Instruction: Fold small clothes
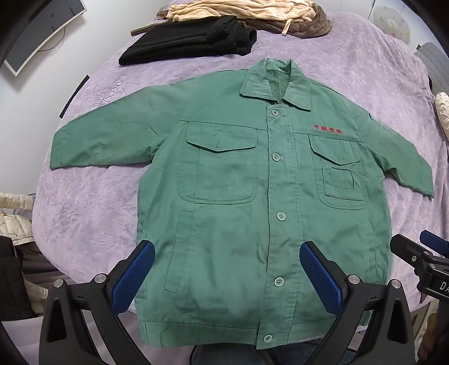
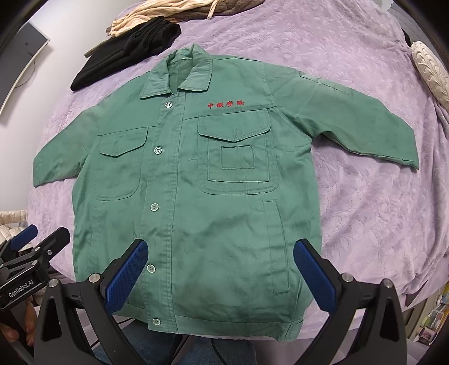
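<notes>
A small green button-up jacket lies flat, front up and buttoned, on the purple bedspread, collar far, hem near, both sleeves spread out. It has red embroidered characters on the chest. It also shows in the right wrist view. My left gripper is open and empty, hovering above the jacket's lower left front. My right gripper is open and empty above the lower right front. The right gripper shows at the left wrist view's right edge, and the left gripper at the right wrist view's left edge.
A folded black garment lies beyond the collar, with a beige and brown pile behind it. A cream cushion sits at the far right. A monitor stands far left. Pale clothes lie off the bed's left edge.
</notes>
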`<state>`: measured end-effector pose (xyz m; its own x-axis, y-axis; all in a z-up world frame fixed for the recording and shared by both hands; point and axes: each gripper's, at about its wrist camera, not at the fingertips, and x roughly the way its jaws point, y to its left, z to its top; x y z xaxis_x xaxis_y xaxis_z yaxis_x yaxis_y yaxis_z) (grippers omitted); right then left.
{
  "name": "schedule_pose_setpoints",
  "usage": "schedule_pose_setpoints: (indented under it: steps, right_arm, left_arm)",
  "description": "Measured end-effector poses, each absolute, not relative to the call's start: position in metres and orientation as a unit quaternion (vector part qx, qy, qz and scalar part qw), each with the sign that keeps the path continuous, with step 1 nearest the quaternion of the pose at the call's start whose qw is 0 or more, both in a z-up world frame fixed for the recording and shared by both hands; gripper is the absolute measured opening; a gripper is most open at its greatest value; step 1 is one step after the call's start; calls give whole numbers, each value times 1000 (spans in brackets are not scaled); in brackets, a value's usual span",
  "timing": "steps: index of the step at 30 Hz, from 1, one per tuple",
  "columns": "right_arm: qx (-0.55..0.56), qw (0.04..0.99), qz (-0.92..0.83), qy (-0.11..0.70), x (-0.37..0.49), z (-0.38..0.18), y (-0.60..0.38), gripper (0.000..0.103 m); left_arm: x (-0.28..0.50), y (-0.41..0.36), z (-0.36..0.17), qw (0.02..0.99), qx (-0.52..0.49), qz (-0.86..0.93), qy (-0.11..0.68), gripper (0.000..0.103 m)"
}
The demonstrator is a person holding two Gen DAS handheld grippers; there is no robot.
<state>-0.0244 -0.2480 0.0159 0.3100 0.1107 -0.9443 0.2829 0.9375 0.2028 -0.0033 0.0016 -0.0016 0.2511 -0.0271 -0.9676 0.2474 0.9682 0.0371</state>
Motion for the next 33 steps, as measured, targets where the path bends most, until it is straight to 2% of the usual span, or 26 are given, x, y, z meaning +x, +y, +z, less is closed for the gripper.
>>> schedule_pose_setpoints:
  steps: [33]
  right_arm:
    - [172, 791, -53, 585, -26, 12, -248, 103]
  left_arm:
    - [-6, 0, -2, 786, 98, -86, 604, 103]
